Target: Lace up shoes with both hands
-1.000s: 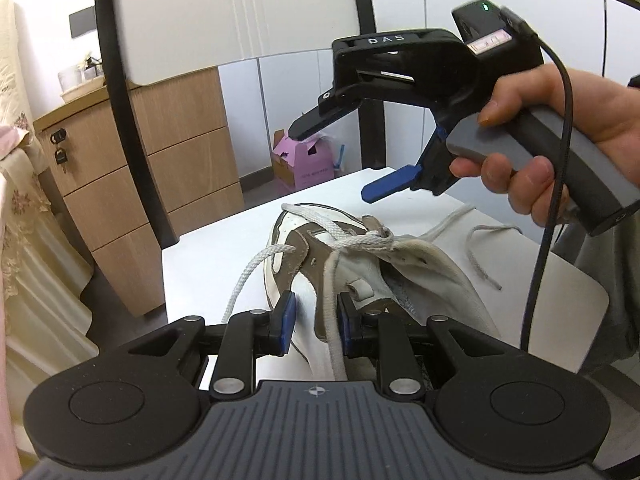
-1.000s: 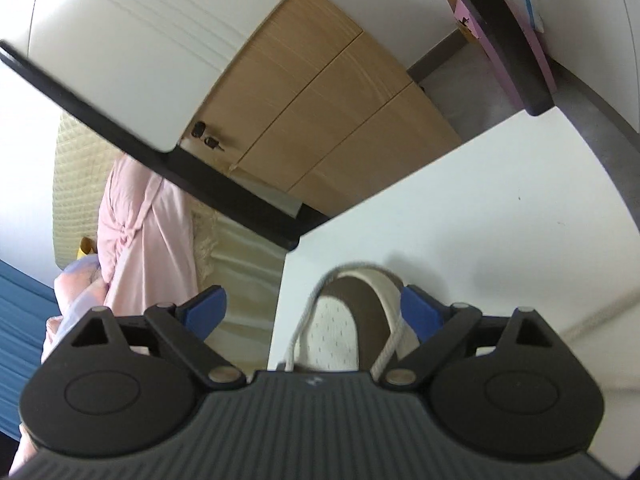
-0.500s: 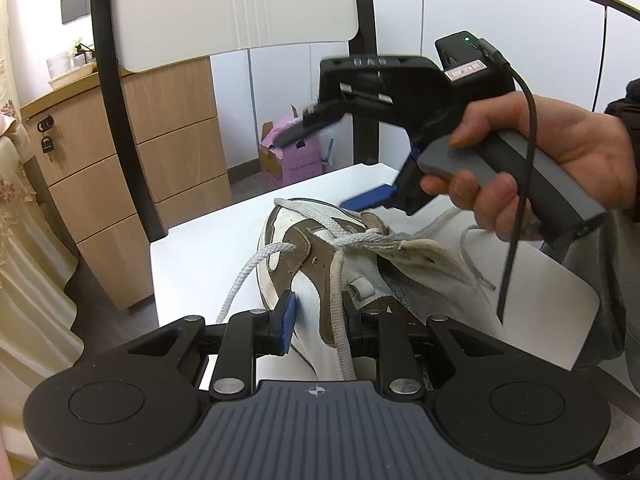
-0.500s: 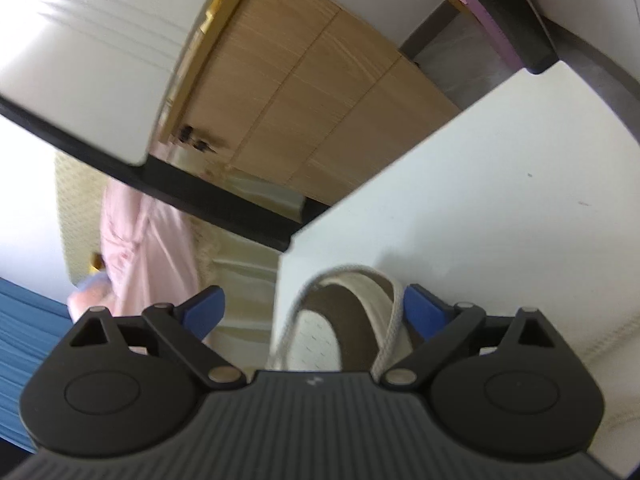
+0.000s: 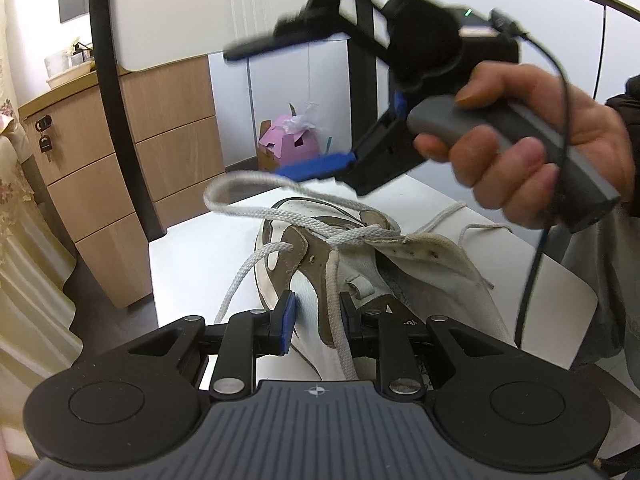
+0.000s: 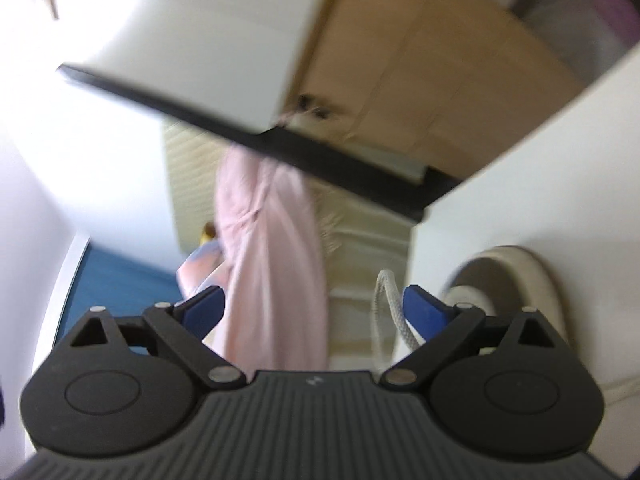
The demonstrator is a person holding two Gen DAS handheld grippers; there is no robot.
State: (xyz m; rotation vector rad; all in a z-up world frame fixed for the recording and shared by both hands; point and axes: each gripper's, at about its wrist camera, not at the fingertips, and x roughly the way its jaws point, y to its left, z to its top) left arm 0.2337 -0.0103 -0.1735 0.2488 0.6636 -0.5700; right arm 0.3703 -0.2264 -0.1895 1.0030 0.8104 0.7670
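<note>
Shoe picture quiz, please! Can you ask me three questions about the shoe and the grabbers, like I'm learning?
1. True or false: the right gripper is wide open.
2. What is the left gripper pinching? A the shoe; B the pink box; C the drawer.
3. Fill in: the lace loops over one blue ___ of the right gripper.
Key: 1 true; 2 A; 3 finger.
</note>
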